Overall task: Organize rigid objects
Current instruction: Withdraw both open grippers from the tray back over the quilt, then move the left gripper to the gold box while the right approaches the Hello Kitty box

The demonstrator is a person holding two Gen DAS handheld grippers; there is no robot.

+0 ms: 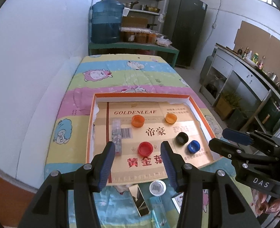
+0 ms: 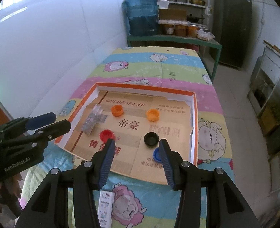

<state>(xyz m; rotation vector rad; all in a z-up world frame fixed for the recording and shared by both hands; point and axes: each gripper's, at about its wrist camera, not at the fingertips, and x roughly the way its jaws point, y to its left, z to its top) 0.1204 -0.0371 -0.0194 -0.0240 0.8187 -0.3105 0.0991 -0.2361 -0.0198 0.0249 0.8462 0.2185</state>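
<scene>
Over the orange-rimmed tray, the left gripper hangs released above the red cap, a silver-white lid outside the tray's near edge, while the right-wrist view shows the right gripper spread wide, half hiding the blue cap and revealing what may be a small white box.

box lid: cardboard, looking matt, torn paper edges showing inside
bottle caps, e.g. red cap: plastic, looking smooth and a bit shiny
cloth: soft printed fabric, wrinkling, matt
left hand-held gripper: black plastic looking matt, ribbed blue pads, metal pins glinting
water jug: see-through blue plastic, looking glossy
</scene>
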